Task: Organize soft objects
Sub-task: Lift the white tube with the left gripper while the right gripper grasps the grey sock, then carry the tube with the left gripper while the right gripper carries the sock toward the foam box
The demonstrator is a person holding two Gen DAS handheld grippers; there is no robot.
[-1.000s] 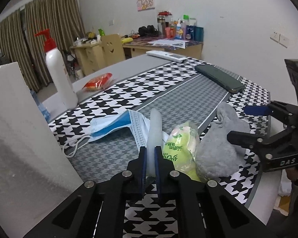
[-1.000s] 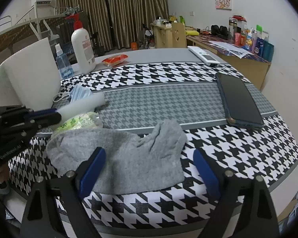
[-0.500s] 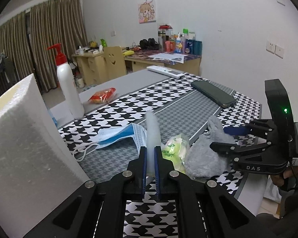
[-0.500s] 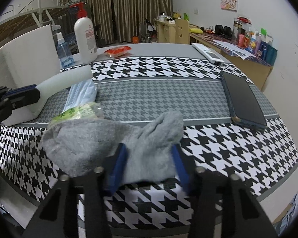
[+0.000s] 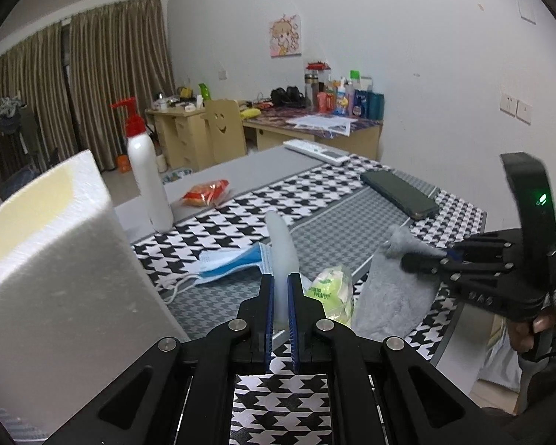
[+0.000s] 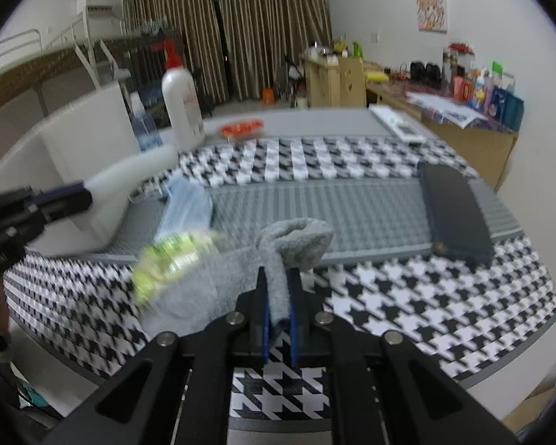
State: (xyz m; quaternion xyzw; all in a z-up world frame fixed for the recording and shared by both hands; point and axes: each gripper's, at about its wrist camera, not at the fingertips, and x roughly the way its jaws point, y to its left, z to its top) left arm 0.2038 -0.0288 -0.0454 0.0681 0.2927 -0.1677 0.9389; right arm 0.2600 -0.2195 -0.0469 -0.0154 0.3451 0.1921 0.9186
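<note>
My left tongs (image 5: 281, 298) are clamped on a white foam strip (image 5: 281, 237), sticking straight out ahead, light and squishy. Right tongs (image 6: 277, 302) are pinching the grey sock (image 6: 241, 270) by a bunched fold near its cuff, rest drooping onto the desk (image 6: 407, 304). It's floppy, so I'd grab thick folds, not edges

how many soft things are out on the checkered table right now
4. A white foam strip in the left gripper, a grey sock pinched by the right gripper, a blue face mask and a green tissue pack lying between them. Others may be hidden.
</note>
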